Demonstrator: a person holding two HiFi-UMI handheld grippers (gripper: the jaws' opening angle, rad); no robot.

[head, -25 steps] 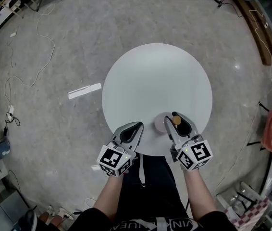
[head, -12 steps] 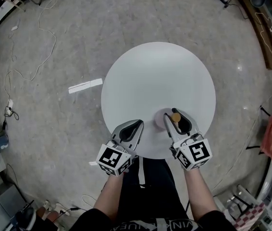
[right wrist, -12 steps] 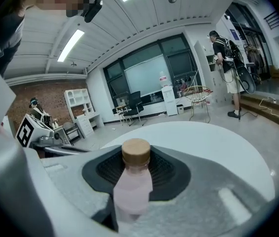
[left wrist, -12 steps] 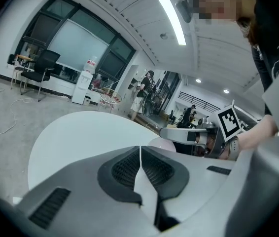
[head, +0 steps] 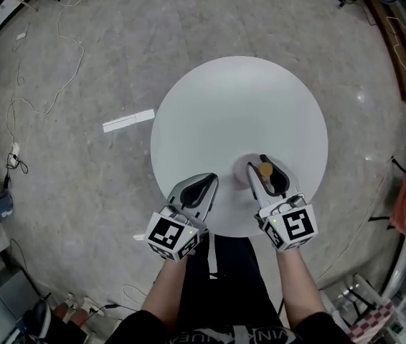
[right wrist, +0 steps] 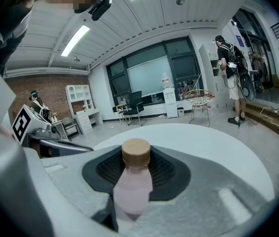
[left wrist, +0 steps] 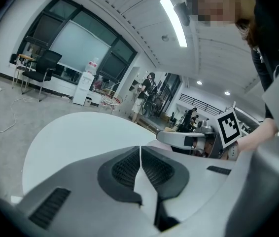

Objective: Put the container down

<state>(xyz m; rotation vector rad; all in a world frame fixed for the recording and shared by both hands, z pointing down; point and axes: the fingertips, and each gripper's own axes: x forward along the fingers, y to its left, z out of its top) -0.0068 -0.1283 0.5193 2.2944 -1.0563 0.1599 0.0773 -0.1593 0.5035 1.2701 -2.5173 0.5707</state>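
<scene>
Floor (head: 59, 192), grey and speckled, carries loose cables (head: 41, 113) and one white strip (head: 128, 120). Table (head: 239, 106), round and white, has a bare top apart from the work at its near edge. Left gripper (left wrist: 140, 148) sits over the near-left rim with its pads (left wrist: 124, 169) together and nothing between them; it plays no part. Right gripper (head: 257, 165) sits over the near-right part of the table, its pads (right wrist: 166, 174) partly apart and clamped on either side of the container (right wrist: 132, 186). This is a pale pink bottle, upright, topped with a tan cap (right wrist: 136, 152). Status: carried to the table and low over it; whether its base touches the top cannot be told. Outstanding, by judgement: seat the base flat, spread the jaws, draw the gripper back clear of the cap.
</scene>
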